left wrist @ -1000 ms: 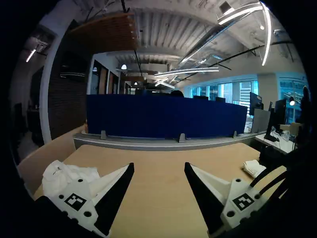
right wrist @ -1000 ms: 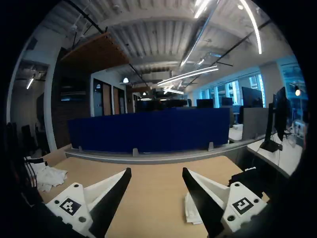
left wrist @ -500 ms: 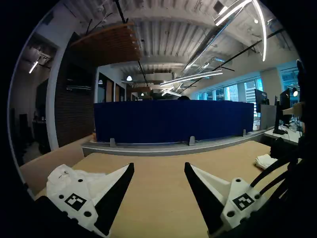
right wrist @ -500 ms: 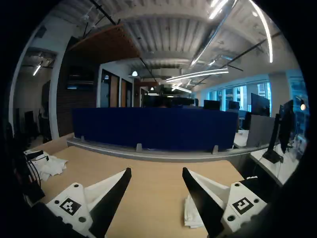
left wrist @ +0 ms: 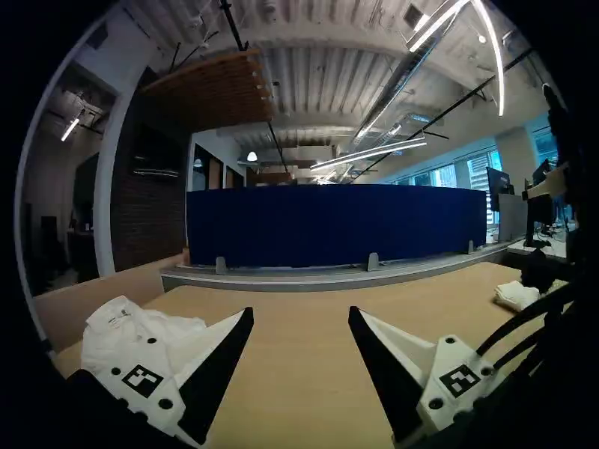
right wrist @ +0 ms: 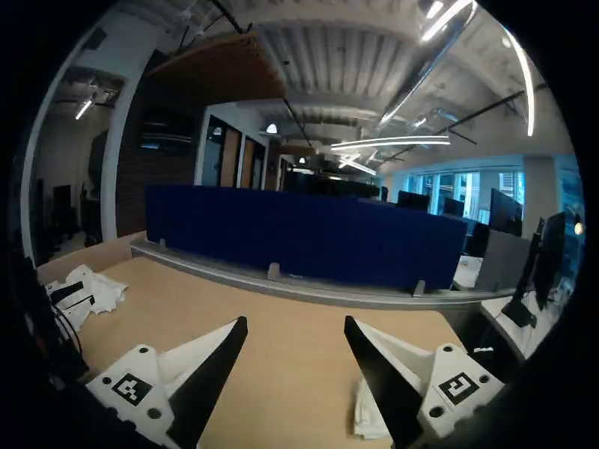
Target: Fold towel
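Wooden desk (left wrist: 299,389) runs across in front of me, with a blue partition (left wrist: 337,224) standing along its far edge.

My left gripper (left wrist: 299,310) hangs over bare desk, jaws spread wide, nothing between them. My right gripper (right wrist: 294,320) is the same: parted and empty above the wood.

The crumpled white towel (left wrist: 127,329) is the one to fold. It sits on the desk's left end, just past the left gripper's left finger and partly hidden behind it. In the right gripper view the same heap (right wrist: 90,288) is well off to the left, across the desk. So the left gripper is clearly nearer, and I judge it should swing left and down first.

The towel is bunched, so I can't tell its long axis or pick out a corner.

A small folded towel (right wrist: 367,408) lies by the right gripper's right finger; it looks done.
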### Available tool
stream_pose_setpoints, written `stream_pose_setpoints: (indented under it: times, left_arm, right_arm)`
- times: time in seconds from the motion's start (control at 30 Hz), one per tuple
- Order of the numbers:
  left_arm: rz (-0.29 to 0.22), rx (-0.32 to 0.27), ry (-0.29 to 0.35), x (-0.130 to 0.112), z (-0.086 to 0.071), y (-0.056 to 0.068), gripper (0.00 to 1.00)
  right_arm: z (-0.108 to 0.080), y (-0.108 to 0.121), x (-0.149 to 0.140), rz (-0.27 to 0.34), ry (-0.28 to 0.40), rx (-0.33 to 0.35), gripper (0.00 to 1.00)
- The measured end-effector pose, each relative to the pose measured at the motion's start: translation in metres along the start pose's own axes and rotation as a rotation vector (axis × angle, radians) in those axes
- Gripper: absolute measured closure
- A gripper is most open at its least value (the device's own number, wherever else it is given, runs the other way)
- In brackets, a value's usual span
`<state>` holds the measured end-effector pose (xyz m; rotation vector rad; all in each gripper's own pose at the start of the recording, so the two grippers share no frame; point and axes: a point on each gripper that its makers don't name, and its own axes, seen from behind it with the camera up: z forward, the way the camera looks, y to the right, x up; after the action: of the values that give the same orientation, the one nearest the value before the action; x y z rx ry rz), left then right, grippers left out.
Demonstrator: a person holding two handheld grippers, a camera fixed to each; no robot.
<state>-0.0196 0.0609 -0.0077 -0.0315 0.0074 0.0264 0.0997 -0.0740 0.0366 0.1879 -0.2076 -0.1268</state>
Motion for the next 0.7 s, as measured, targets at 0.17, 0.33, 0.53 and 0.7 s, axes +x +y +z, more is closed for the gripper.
stream_pose_setpoints:
  times: [0.17, 0.33, 0.53, 0.7]
  left_arm:
    - [0.008, 0.009, 0.01, -0.018, 0.0, -0.007, 0.06]
    - [0.009, 0.016, 0.012, -0.033, 0.002, -0.013, 0.06]
    - [0.006, 0.025, 0.014, -0.046, 0.004, -0.02, 0.06]
    - [0.007, 0.031, 0.014, -0.051, 0.005, -0.024, 0.06]
  right_arm:
    - [0.004, -0.007, -0.011, -0.014, -0.017, 0.003, 0.0]
    - [0.006, -0.011, -0.023, -0.036, -0.034, 0.004, 0.0]
    - [0.008, -0.017, -0.028, -0.044, -0.038, 0.009, 0.0]
    - [0.011, -0.02, -0.034, -0.045, -0.046, 0.015, 0.0]
